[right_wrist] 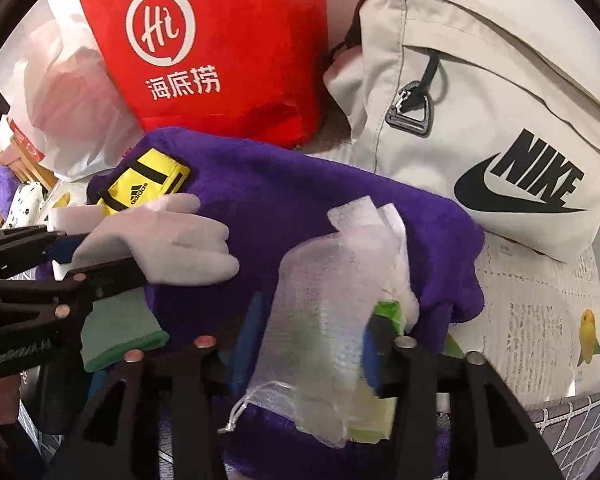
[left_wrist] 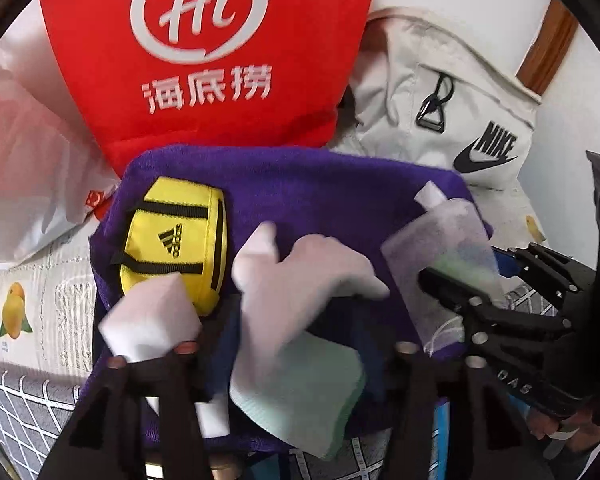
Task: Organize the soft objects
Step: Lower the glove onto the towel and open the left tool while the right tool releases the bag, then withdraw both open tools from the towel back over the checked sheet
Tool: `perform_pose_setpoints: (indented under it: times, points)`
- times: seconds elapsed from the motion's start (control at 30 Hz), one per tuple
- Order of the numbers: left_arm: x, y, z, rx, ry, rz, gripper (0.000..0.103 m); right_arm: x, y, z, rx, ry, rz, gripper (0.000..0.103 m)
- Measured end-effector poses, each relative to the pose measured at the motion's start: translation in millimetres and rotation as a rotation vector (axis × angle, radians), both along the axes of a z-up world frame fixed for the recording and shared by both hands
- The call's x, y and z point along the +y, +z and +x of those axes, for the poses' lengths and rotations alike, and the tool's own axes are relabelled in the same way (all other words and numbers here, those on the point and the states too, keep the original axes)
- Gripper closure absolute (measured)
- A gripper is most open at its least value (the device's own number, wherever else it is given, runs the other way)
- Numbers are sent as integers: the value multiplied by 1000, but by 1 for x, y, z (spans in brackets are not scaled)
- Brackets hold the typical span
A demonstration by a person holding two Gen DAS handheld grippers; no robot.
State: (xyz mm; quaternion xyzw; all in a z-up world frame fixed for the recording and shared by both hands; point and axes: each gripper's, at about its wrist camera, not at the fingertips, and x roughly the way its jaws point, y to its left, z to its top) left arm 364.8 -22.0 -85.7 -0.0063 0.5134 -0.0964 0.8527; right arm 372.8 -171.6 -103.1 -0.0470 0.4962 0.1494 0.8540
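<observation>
A purple towel (left_wrist: pixel 320 192) lies spread, with a yellow Adidas pouch (left_wrist: pixel 176 240) and a white sponge block (left_wrist: pixel 152 320) on its left. My left gripper (left_wrist: pixel 296 344) is shut on a white glove with a green cuff (left_wrist: pixel 296 300); it also shows in the right wrist view (right_wrist: pixel 160 240). My right gripper (right_wrist: pixel 308 340) is shut on a sheer mesh drawstring bag (right_wrist: pixel 320 300) with green contents, seen too in the left wrist view (left_wrist: pixel 444 256). Both hold their items just above the towel (right_wrist: pixel 300 184).
A red Haidilao bag (left_wrist: pixel 204 52) stands behind the towel. A cream Nike bag (right_wrist: pixel 480 100) lies at the back right. A white plastic bag (left_wrist: pixel 24 160) sits at the left. A fruit-print cloth (right_wrist: pixel 540 320) and a grey grid mat (left_wrist: pixel 16 396) lie beneath.
</observation>
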Motion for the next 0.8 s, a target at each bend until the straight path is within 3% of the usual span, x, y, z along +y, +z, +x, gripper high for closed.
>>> perform_pose_setpoints:
  times: [0.03, 0.1, 0.13, 0.43, 0.67, 0.8]
  points:
    - [0, 3, -2, -12, -3, -2, 44, 1, 1, 0, -11, -2, 2, 46]
    - [-1, 8, -5, -24, -10, -2, 43, 1, 5, -2, -25, -12, 13, 29]
    - [-1, 11, -7, -30, -10, -1, 43, 1, 8, -3, -31, -17, 24, 27]
    - [0, 35, -24, -78, 21, 41, 42, -6, 29, -11, -24, -18, 98, 27]
    - [1, 74, -57, -189, 4, 33, 42, -6, 69, -39, -131, -29, 96, 27]
    - [3, 91, -83, -223, -4, 72, 42, -6, 80, -65, -159, -28, 64, 27]
